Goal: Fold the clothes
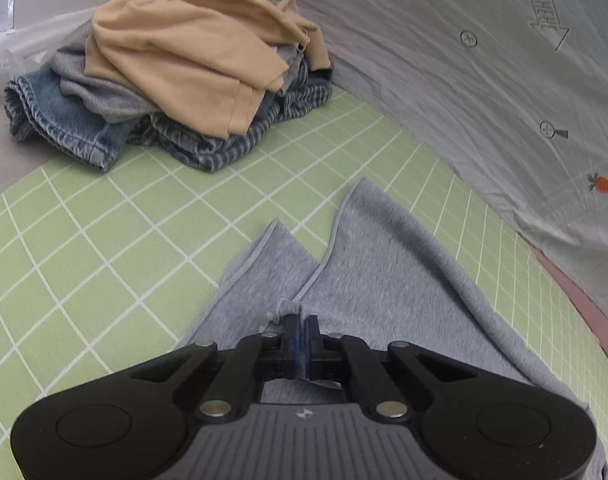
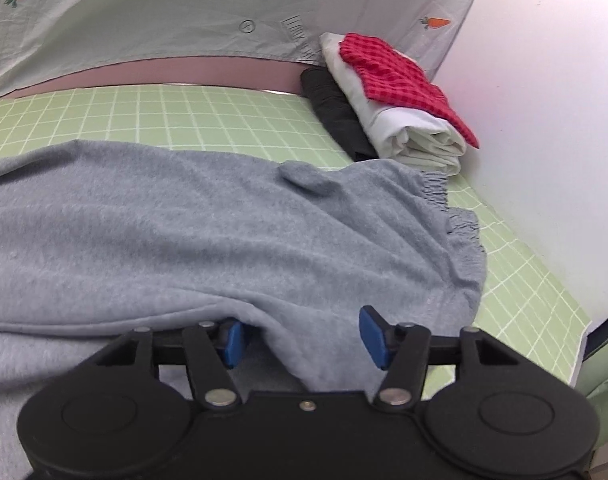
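Pinching grey shorts point(image 1: 383, 264), left hand-held gripper point(image 1: 300, 336) clamped; right hand-held gripper point(image 2: 302, 338) half-open.

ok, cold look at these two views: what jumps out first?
The grey-blue sweatpants spread over the green grid mat, with the left gripper shut on them near the leg split. Then the piles: unfolded clothes heap far left, and the folded stack topped by red check at far right.

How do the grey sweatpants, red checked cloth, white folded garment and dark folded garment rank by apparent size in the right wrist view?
1. grey sweatpants, nearest the camera.
2. white folded garment and red checked cloth: too alike to rank.
3. dark folded garment, partly hidden.
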